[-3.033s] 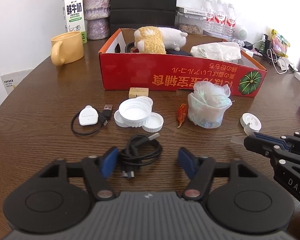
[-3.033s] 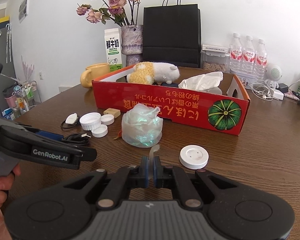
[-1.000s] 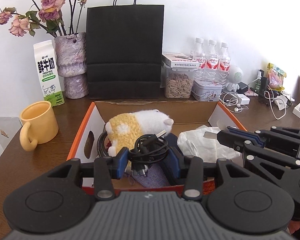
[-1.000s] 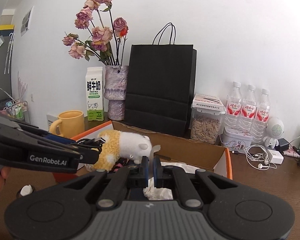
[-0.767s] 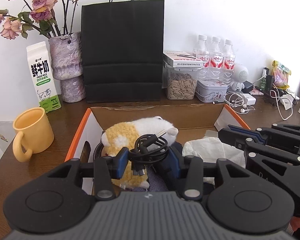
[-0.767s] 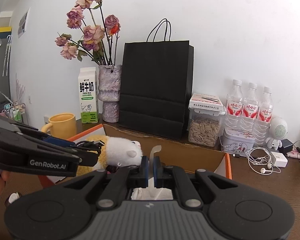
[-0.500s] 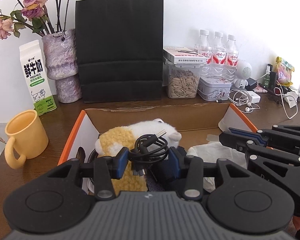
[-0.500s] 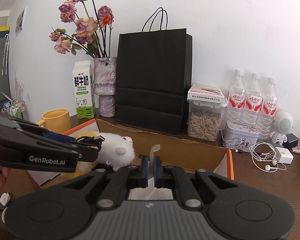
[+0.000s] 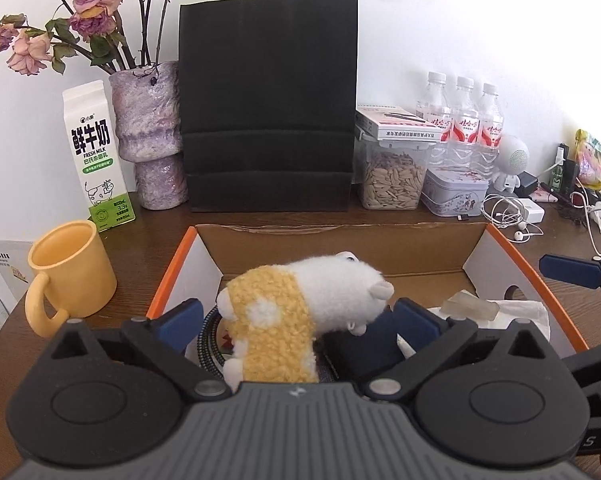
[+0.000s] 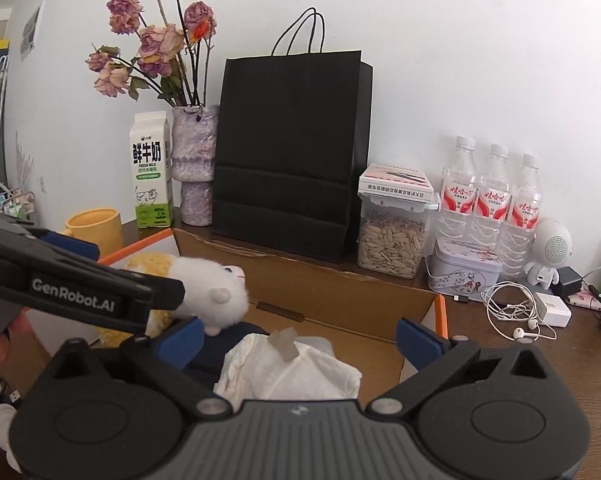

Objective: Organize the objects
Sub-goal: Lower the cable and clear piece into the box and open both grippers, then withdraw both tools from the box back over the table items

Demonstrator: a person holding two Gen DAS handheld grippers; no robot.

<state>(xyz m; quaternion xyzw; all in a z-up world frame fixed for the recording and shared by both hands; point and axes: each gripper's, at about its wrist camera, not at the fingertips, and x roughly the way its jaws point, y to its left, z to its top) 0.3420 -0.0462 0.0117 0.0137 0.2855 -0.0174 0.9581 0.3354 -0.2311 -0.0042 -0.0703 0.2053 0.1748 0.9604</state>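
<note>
Grippers were both over the cardboard box: left gripper and right gripper jaws opening, nothing gripped. Translucent plastic piece lay on crumpled tissue, right of plush toy.

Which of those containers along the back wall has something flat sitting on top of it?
The clear seed container, beside the black paper bag: a flat box lies on its lid. The tin and water bottles carry nothing on top.

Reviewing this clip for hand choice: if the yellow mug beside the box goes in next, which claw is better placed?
Probably the left claw. The yellow mug stands beside the box on its side. Its jaws are opening with nothing gripped. The right claw hovers over the tissue at the box's far end.
</note>
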